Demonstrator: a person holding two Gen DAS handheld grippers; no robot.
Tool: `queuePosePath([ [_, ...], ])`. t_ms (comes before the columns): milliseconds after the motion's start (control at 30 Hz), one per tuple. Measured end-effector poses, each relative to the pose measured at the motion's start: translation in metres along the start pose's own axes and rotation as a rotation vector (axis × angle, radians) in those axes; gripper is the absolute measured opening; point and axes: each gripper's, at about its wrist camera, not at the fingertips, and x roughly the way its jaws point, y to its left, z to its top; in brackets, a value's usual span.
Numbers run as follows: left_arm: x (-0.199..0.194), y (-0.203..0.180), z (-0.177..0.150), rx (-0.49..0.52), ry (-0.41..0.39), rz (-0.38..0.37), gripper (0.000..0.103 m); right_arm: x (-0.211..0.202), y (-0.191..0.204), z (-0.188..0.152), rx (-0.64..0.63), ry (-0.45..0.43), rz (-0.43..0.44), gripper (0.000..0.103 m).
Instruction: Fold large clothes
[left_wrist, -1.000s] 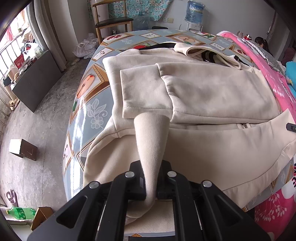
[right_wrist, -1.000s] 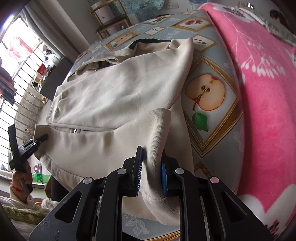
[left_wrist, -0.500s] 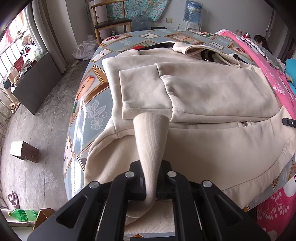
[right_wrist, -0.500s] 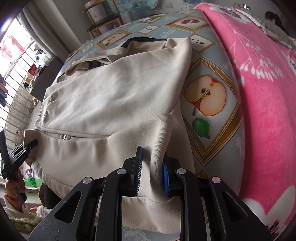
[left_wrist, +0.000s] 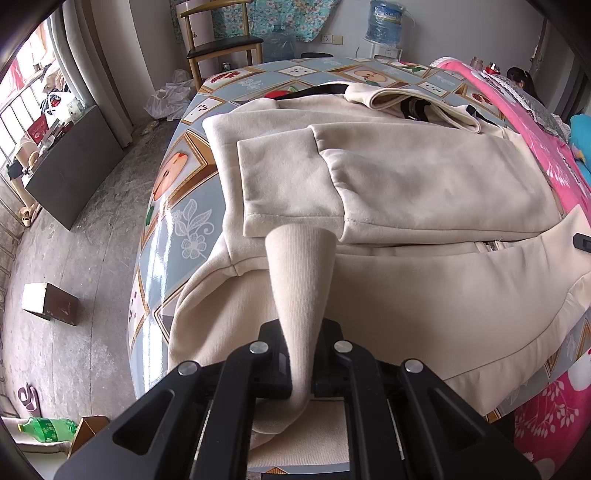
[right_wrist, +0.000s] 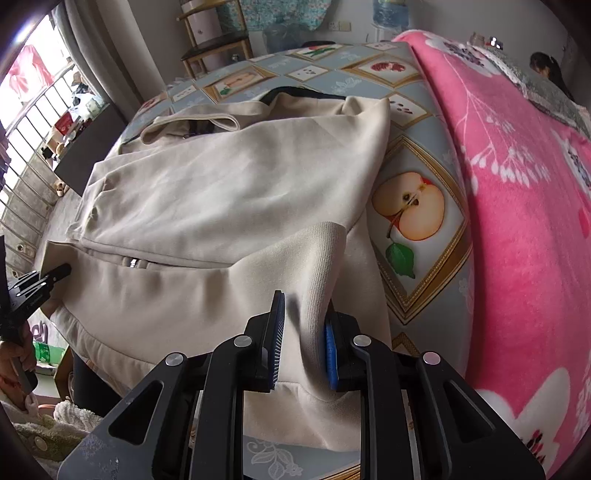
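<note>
A large cream hooded jacket (left_wrist: 406, 177) lies on the table with a sleeve folded across its front. My left gripper (left_wrist: 300, 363) is shut on the ribbed hem (left_wrist: 299, 280) at the jacket's near left corner, lifted off the table. My right gripper (right_wrist: 304, 345) is shut on the ribbed hem (right_wrist: 321, 266) at the near right corner; the jacket (right_wrist: 229, 192) spreads beyond it. The left gripper's tip (right_wrist: 40, 280) shows at the left edge of the right wrist view. The right gripper's tip (left_wrist: 583, 242) shows at the right edge of the left wrist view.
The table has a fruit-patterned cloth (left_wrist: 177, 206) (right_wrist: 413, 206). A pink floral blanket (right_wrist: 517, 221) lies along its right side. On the floor left are a brown box (left_wrist: 50, 302), a dark cabinet (left_wrist: 74, 162) and a green bottle (left_wrist: 44, 428). A chair (left_wrist: 221, 48) stands behind.
Both grippers have carried the held hem forward over the jacket a little; the right gripper moved further in and the folded hem edge now rises higher.
</note>
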Motion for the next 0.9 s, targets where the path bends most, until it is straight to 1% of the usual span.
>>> queuePosePath([
  [100,0.001,0.0,-0.001,0.005,-0.002,0.005,0.006,0.003,-0.002,-0.002,0.014,-0.006,-0.006,0.02],
  [167,0.001,0.0,-0.001,0.008,-0.005,0.009,0.006,0.006,-0.003,-0.004,0.02,-0.01,-0.027,0.017],
  [200,0.001,0.0,-0.001,0.009,-0.007,0.01,0.006,0.009,-0.002,-0.005,0.019,-0.012,-0.043,0.015],
  [233,0.001,0.0,-0.002,0.012,-0.011,0.012,0.006,0.01,-0.001,-0.006,0.019,-0.012,-0.06,0.008],
  [300,0.0,-0.002,-0.003,0.028,-0.027,0.022,0.006,0.009,0.0,-0.009,0.026,-0.027,-0.065,0.007],
  [400,-0.012,-0.007,-0.008,0.069,-0.081,0.038,0.005,-0.006,-0.001,-0.015,0.049,-0.076,-0.053,0.005],
  [533,-0.048,-0.006,-0.022,0.102,-0.199,-0.007,0.005,-0.041,0.004,-0.03,0.063,-0.158,-0.067,0.005],
  [633,-0.077,0.0,-0.032,0.101,-0.267,-0.06,0.005,-0.065,0.008,-0.04,0.073,-0.215,-0.076,0.005],
  [700,-0.094,0.003,-0.035,0.1,-0.311,-0.059,0.005,-0.081,0.011,-0.047,0.09,-0.262,-0.069,0.005],
  [767,-0.11,0.005,-0.035,0.096,-0.352,-0.08,0.005,-0.093,0.008,-0.047,0.123,-0.304,-0.032,0.005],
  [833,-0.12,0.006,-0.031,0.081,-0.376,-0.106,0.005,-0.1,0.003,-0.041,0.145,-0.337,0.0,0.005],
  [900,-0.126,0.009,-0.021,0.068,-0.395,-0.127,0.005,-0.102,0.001,-0.03,0.141,-0.36,0.006,0.005],
])
